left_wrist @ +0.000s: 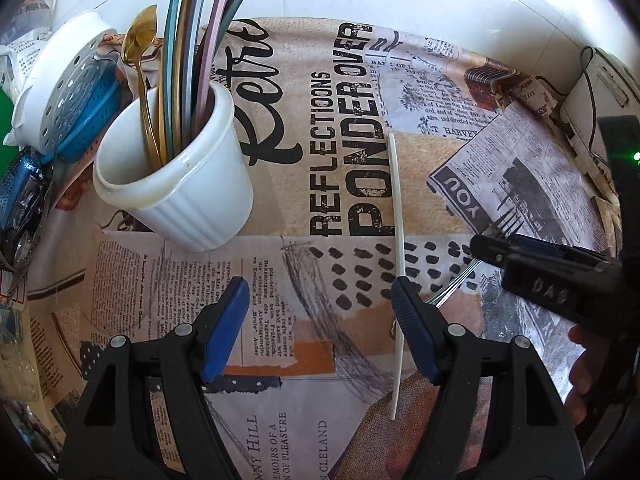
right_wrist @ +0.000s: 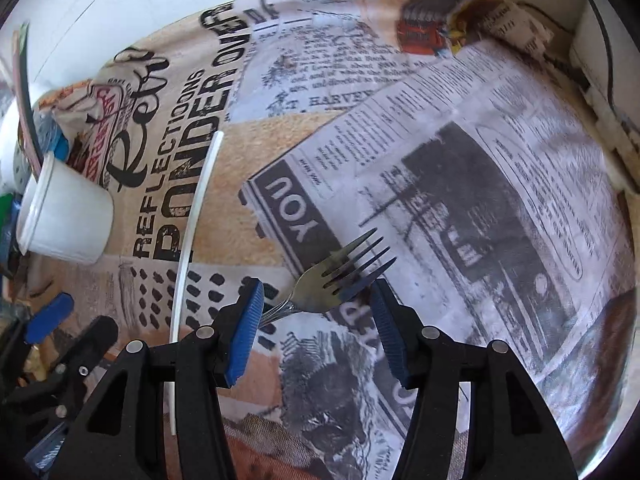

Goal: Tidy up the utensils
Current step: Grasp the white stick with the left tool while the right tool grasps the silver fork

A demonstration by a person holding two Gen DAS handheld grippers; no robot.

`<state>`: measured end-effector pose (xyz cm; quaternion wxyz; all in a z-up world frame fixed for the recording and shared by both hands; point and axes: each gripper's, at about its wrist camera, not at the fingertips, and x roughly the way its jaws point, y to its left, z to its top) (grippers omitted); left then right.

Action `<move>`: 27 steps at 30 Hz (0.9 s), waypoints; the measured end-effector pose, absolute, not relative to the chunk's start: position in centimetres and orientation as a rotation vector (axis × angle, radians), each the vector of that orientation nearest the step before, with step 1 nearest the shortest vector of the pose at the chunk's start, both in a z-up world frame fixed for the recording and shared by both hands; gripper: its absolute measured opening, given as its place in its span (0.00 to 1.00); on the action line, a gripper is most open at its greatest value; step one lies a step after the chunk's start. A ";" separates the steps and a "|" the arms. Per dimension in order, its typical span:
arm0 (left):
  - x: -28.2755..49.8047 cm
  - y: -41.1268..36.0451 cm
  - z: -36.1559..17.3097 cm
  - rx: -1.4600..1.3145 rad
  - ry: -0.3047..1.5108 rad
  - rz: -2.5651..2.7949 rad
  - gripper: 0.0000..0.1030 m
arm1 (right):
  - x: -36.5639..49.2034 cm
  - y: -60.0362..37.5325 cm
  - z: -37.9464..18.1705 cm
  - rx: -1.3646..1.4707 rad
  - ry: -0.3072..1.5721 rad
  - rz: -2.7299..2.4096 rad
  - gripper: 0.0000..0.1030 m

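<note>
A white ribbed cup stands at the left with a gold spoon and several coloured sticks in it; it is also seen as the cup. A white chopstick lies on the printed tablecloth. My left gripper hangs open just above the cloth, its right finger beside that chopstick. A steel fork lies flat on the cloth. My right gripper is open around the fork's head, the handle running under its left finger. In the left wrist view the right gripper covers most of the fork.
A white perforated strainer with a blue insert and other clutter crowd the left edge. A white box with a dark cable sits at the right against the white wall. A person's hand holds the right gripper.
</note>
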<state>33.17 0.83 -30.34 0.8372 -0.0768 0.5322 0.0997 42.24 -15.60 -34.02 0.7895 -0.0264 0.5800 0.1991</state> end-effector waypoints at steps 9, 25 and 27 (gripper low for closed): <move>34.2 1.0 -31.0 -0.157 1.136 0.167 0.70 | 40.6 -14.2 -34.4 -0.313 1.139 0.505 0.30; 40.9 -2.5 -33.7 -0.102 1.214 0.012 0.41 | 42.2 -20.9 -33.4 -0.156 1.282 0.525 0.13; 41.8 -2.8 -33.8 -0.084 1.220 0.007 0.41 | 42.5 -21.2 -33.1 -0.138 1.274 0.523 0.25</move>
